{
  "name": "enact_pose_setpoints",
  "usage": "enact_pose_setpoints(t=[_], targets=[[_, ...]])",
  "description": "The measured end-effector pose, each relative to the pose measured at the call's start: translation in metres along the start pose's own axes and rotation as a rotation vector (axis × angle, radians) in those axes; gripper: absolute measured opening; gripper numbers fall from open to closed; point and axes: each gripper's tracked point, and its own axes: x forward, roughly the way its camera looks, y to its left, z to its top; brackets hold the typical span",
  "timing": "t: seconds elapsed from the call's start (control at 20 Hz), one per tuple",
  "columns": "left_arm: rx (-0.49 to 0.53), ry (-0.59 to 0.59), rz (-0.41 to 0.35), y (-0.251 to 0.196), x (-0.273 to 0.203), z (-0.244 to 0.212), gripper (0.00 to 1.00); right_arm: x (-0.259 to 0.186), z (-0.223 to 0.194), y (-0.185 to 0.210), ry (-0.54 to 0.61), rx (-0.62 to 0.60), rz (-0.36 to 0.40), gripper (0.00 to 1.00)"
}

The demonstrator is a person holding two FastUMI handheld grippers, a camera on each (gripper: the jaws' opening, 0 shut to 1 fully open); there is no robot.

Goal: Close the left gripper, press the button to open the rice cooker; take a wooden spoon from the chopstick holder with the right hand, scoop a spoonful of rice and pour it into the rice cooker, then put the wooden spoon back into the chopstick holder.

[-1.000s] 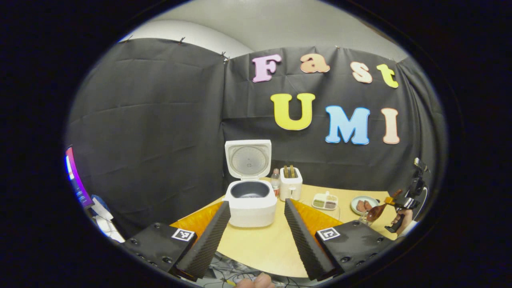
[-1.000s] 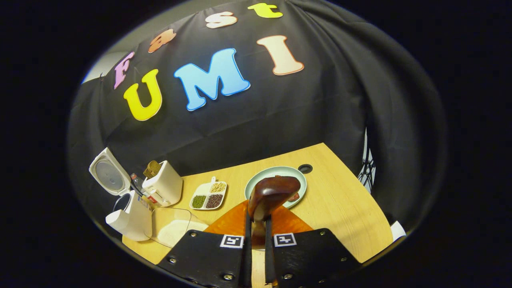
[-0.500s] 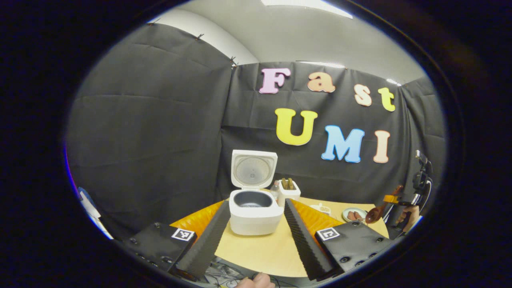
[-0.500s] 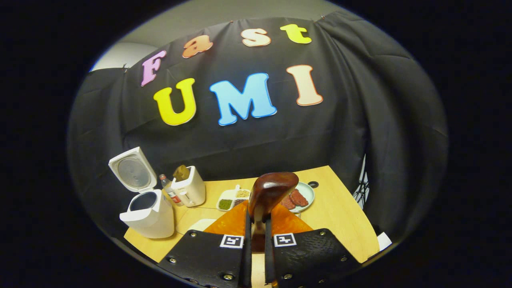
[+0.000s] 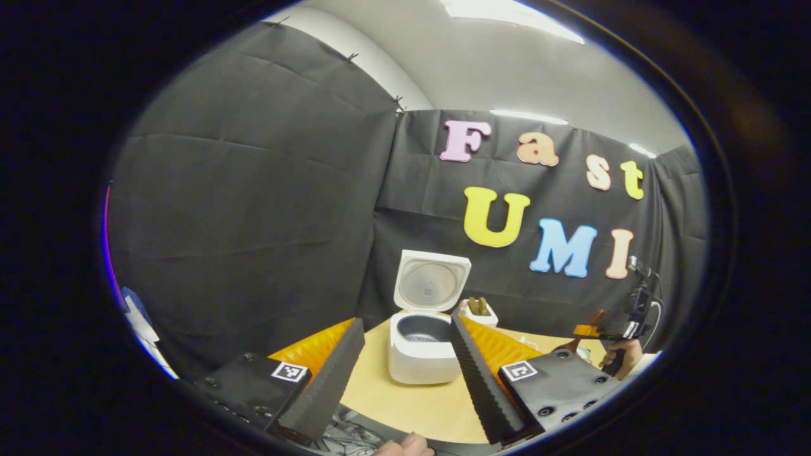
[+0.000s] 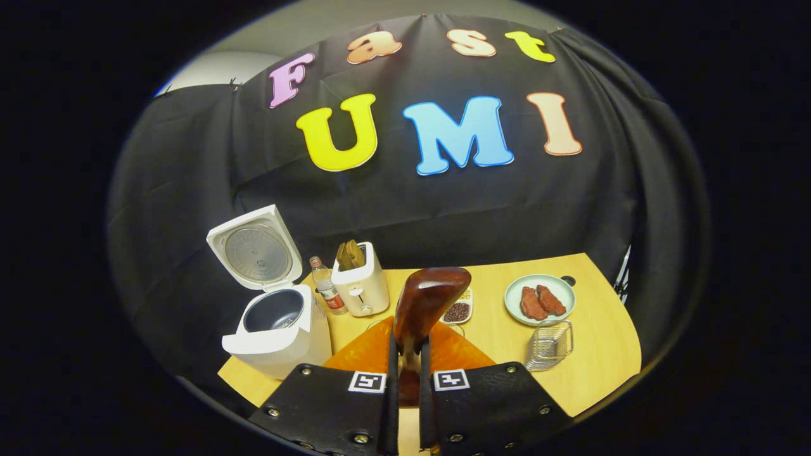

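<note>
No readable text on the objects: the bottle [image 6: 329,296] carries a label too small to read, and the grippers bear only square coded markers.

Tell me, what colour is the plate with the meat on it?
Pale green; the plate shows best in the right gripper view.

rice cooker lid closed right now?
No, in the right gripper view the rice cooker lid stands raised, with the inner pot exposed.
</note>
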Motion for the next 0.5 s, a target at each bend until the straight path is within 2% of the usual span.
enact_pose_setpoints(t=[0.25,0.5], targets=[[0.07,0.041,0.052,-0.001,0.033,0.002,0.96,0.085,-0.027,-0.01,0.072,-0.031,-0.043,0.13],[0.089,0.117,0.075,-0.011,0.064,-0.022,0.95,0.131,-0.054,-0.042,0.112,-0.134,-0.12,0.13]])
